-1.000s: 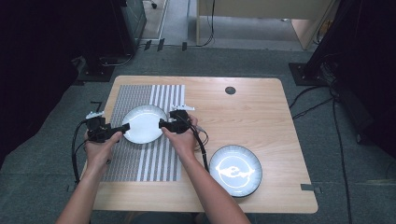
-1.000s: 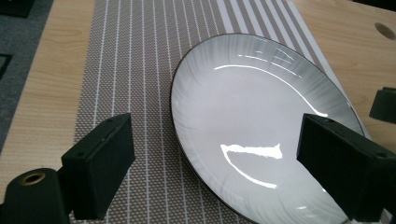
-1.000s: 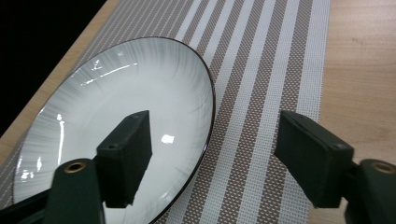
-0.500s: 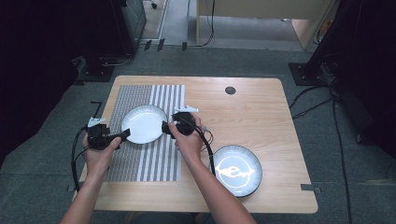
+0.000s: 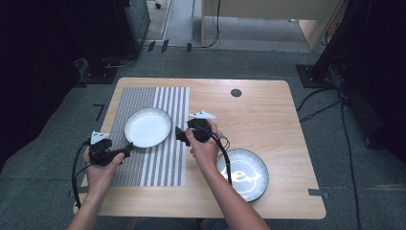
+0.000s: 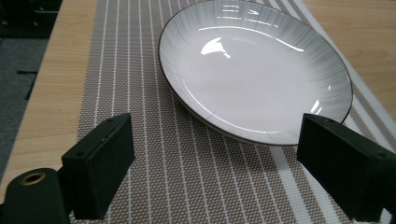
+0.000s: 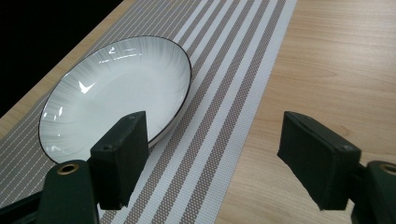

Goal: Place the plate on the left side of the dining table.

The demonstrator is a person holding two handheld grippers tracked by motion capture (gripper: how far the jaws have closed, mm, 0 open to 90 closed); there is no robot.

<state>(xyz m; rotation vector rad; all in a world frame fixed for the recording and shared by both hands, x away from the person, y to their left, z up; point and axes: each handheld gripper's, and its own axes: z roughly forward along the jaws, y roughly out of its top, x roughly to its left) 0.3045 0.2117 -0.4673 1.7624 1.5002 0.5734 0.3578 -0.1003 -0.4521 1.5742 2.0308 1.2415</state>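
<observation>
Now both tongs [image 5: 128,149] [image 5: 178,135] gape apart, seemingly clear of the white plate's [image 5: 147,127] rim.

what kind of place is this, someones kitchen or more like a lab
More likely a lab or recording room than a kitchen: the wooden table stands alone on grey carpet with loose cables trailing across it. The white plate on the striped placemat looks like a staged place setting.
</observation>
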